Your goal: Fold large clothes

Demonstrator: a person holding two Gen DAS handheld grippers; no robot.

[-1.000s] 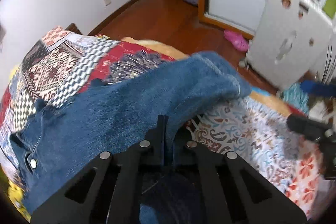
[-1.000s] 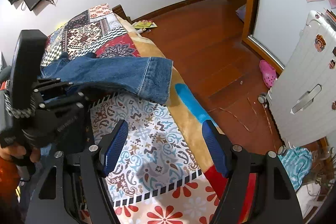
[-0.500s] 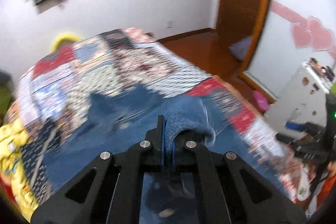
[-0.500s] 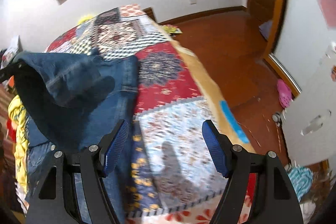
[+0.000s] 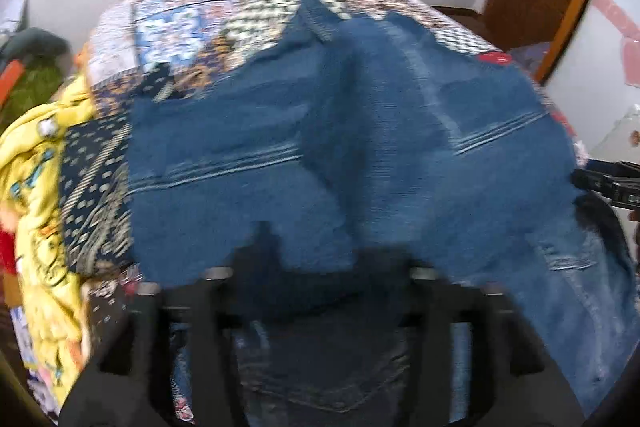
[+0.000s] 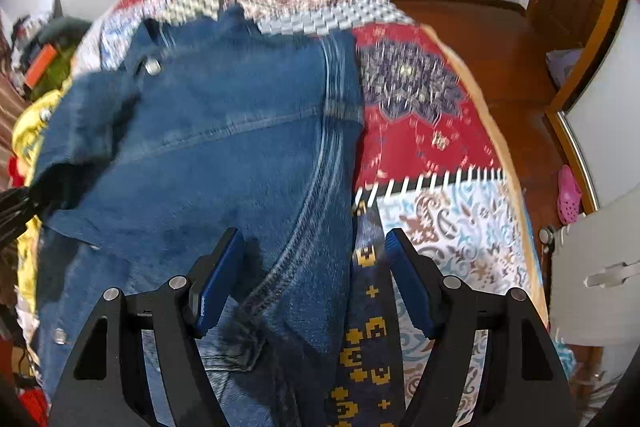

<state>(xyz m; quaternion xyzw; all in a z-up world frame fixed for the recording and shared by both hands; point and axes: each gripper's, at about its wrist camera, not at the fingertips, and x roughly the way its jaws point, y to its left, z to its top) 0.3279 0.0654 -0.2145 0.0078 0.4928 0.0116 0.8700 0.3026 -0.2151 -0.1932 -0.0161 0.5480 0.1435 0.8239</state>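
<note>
At far left, beyond the bed: a yellow quilt (image 5: 44, 163) lay bunched along the left edge of the left wrist view, with a green heap (image 5: 32, 75) above it.
Bed cover: the patchwork bedspread (image 6: 404, 115) filled the upper centre and right of the right wrist view, bare where the denim stopped.
Task's thing: the denim garment (image 6: 208, 147) lay spread over the left and centre of that view, one fold doubled back across it, its metal button (image 6: 153, 67) at upper left.
Left gripper (image 5: 316, 267): low in the centre of its own blurred view, half buried under the cloth; the fingers seemed parted, yet I couldn't tell whether they held denim.
Right gripper (image 6: 316, 279): bottom centre, blue pads (image 6: 218, 279) spread wide over the garment's right edge, holding nothing.
Floor: wooden boards (image 6: 500, 39) at upper right, a pink shoe (image 6: 568, 193) at the right edge.
Risk: to my eye the doubled fold sat crooked; a hasty release might let it slump open.
Second risk: the right jaws, closing here, could catch the bedspread along with the hem and drag it.
</note>
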